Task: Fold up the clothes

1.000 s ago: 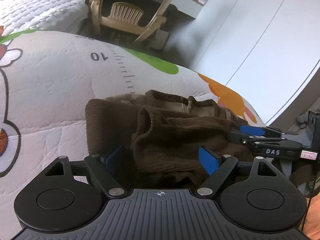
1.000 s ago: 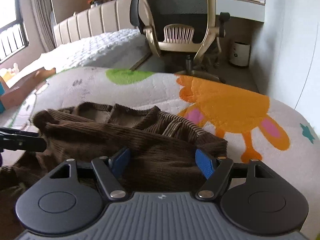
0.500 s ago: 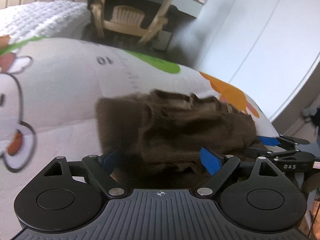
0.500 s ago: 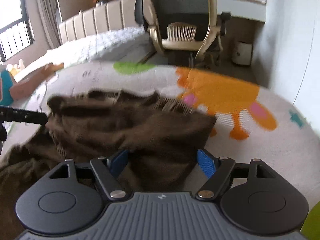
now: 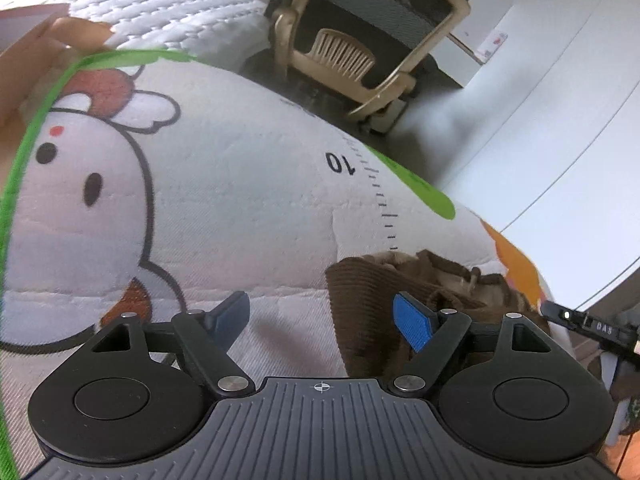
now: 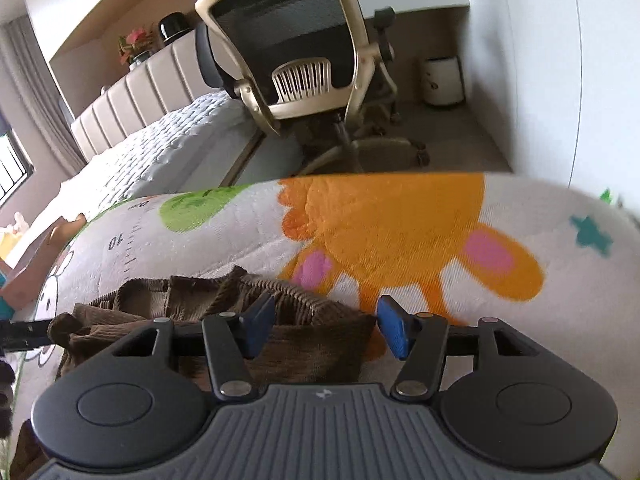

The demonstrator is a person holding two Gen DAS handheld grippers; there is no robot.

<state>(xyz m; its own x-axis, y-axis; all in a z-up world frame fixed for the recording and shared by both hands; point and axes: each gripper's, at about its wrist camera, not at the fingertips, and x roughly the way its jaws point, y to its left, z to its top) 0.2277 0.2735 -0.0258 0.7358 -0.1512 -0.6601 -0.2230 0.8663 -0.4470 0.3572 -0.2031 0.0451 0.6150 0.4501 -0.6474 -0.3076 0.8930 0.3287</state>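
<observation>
A brown corduroy garment lies bunched in a small folded heap on the cartoon-print mat. My left gripper is open over bare mat, and the garment's left edge sits at its right finger. In the right wrist view the garment spreads to the lower left. My right gripper is open, low over the cloth's right corner, which lies between the pads. Each gripper's black tip shows at the edge of the other's view: the right gripper, the left gripper.
An office chair stands past the mat's far edge, with a white quilted bed to its left and a white wall on the right. A small white bin sits by the wall. A person's arm rests at the mat's left.
The left gripper swung left, off the garment and onto bare mat. The right gripper shifted right, toward the cloth's right corner. The garment dropped from a raised drape into a flatter heap.
</observation>
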